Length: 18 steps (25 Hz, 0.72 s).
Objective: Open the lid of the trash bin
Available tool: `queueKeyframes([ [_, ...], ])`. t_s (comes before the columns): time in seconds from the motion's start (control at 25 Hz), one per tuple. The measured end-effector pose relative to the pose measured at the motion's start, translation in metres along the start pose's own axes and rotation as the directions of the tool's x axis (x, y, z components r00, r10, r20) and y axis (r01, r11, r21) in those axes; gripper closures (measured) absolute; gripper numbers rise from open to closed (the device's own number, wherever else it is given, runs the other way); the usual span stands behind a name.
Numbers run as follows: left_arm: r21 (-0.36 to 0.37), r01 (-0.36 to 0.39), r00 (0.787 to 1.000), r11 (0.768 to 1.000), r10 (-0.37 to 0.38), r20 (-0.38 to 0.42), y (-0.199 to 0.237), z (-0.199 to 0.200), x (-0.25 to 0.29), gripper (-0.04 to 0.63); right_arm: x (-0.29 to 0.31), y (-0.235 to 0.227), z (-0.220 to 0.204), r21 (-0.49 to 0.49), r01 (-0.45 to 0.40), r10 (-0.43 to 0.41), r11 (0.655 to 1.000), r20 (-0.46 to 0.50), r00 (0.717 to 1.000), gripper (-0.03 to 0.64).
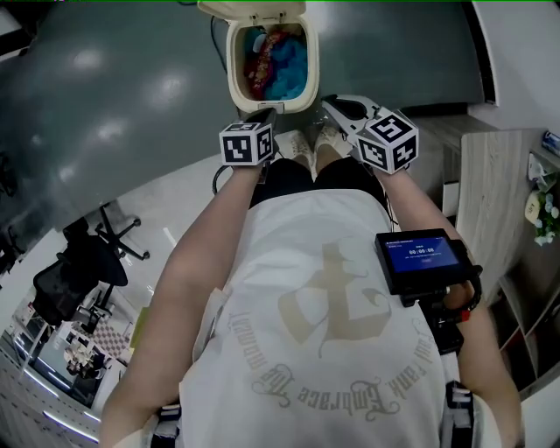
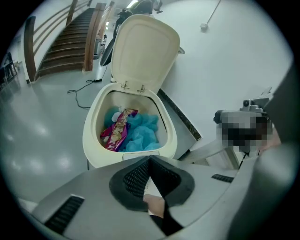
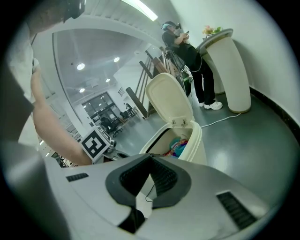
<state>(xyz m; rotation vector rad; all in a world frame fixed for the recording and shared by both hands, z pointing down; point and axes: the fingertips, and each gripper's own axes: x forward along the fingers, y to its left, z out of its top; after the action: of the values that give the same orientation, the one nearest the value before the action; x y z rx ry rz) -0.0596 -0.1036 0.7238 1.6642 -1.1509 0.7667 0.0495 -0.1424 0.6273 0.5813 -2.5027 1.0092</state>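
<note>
A cream trash bin point(image 1: 267, 98) stands on the floor in front of the person, its hinged lid point(image 1: 254, 9) raised upright behind the opening. The left gripper view shows the bin point(image 2: 93, 140) and lid point(image 2: 144, 51) close up, with blue material and a pink wrapper point(image 2: 117, 129) inside. My left gripper point(image 1: 261, 116) hovers just short of the bin's near rim, jaws shut and empty. My right gripper point(image 1: 337, 107) is to the bin's right, also shut on nothing. In the right gripper view the bin point(image 3: 187, 143) is ahead, beyond my closed gripper point(image 3: 151, 161).
The person's shoes point(image 1: 315, 140) stand just behind the bin. A dark wall base point(image 2: 180, 115) runs right of the bin. A wooden cabinet point(image 1: 494, 201) is at right, office chairs point(image 1: 79, 271) at left. A standing person point(image 3: 192, 61) and a white counter point(image 3: 229, 70) are far behind.
</note>
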Motion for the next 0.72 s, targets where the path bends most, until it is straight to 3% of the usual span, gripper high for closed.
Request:
queueKeyframes([
  [0.24, 0.054, 0.065, 0.997, 0.996, -0.066, 0.031, -0.015, 0.014, 0.001, 0.581, -0.008, -0.008, 0.004, -0.012, 0.049, -0.049, 0.999, 0.013, 0.999, 0.611],
  [0.72, 0.104, 0.118, 0.969, 0.988, -0.137, 0.206, -0.009, 0.02, -0.079, 0.581, -0.01, 0.045, 0.029, -0.06, 0.099, -0.096, 0.993, 0.055, 0.994, 0.611],
])
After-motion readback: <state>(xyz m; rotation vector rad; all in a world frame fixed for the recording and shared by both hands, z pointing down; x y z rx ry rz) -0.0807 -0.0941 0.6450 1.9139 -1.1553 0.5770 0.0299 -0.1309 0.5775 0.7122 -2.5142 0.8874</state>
